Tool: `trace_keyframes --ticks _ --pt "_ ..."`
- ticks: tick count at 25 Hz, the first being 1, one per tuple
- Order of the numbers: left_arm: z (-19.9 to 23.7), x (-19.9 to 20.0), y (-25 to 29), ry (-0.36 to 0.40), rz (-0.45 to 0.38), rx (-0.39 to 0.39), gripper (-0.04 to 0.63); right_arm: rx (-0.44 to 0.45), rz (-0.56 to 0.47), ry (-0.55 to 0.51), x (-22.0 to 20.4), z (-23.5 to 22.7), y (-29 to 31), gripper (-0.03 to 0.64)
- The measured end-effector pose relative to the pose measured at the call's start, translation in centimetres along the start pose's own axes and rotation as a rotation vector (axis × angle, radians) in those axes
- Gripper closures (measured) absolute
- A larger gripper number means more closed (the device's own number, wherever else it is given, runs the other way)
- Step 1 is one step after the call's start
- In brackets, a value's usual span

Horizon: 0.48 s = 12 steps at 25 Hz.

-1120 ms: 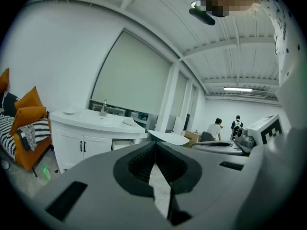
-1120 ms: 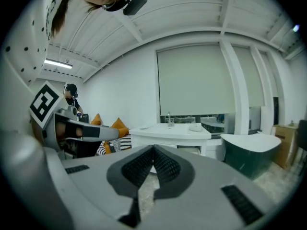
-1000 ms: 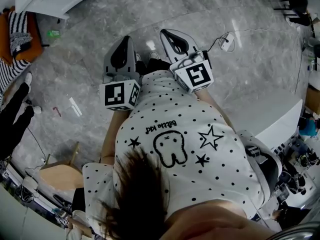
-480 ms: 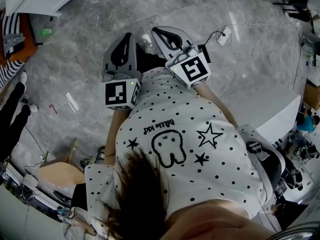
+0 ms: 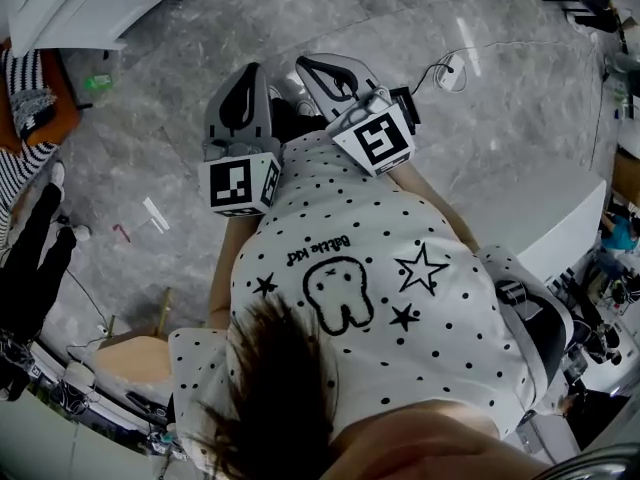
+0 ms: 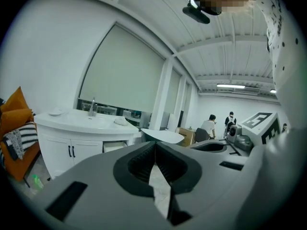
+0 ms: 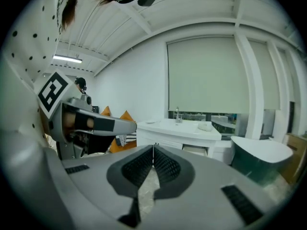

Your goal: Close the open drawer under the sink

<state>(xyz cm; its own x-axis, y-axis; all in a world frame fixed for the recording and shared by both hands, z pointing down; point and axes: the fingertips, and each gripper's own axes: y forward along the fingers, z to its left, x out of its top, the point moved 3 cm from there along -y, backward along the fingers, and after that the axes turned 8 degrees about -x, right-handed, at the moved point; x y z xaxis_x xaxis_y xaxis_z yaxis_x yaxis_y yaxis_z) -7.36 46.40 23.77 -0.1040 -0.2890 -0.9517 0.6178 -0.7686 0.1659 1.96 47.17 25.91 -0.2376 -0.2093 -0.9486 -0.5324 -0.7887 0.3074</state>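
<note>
A person in a dotted shirt [image 5: 350, 268] holds both grippers side by side in front of the chest, pointing ahead and slightly downward. The left gripper [image 5: 248, 72] and right gripper [image 5: 312, 65] each have their jaws pressed together, with nothing between them. Across a grey marble floor [image 5: 480, 118] stands a white vanity [image 6: 62, 147] with a sink [image 6: 96, 121]. The drawer [image 6: 115, 146] under its counter juts open, well apart from both grippers. A white bathtub [image 7: 261, 159] stands beside the vanity.
</note>
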Motion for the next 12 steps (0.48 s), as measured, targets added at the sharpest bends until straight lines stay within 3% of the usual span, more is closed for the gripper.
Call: trace_keyframes --ticks 12 --pt "4.7 0.9 1.5 0.019 0.007 -0.023 0.589 -0.089 -0.013 0.039 1.0 -1.0 3.9 0.601"
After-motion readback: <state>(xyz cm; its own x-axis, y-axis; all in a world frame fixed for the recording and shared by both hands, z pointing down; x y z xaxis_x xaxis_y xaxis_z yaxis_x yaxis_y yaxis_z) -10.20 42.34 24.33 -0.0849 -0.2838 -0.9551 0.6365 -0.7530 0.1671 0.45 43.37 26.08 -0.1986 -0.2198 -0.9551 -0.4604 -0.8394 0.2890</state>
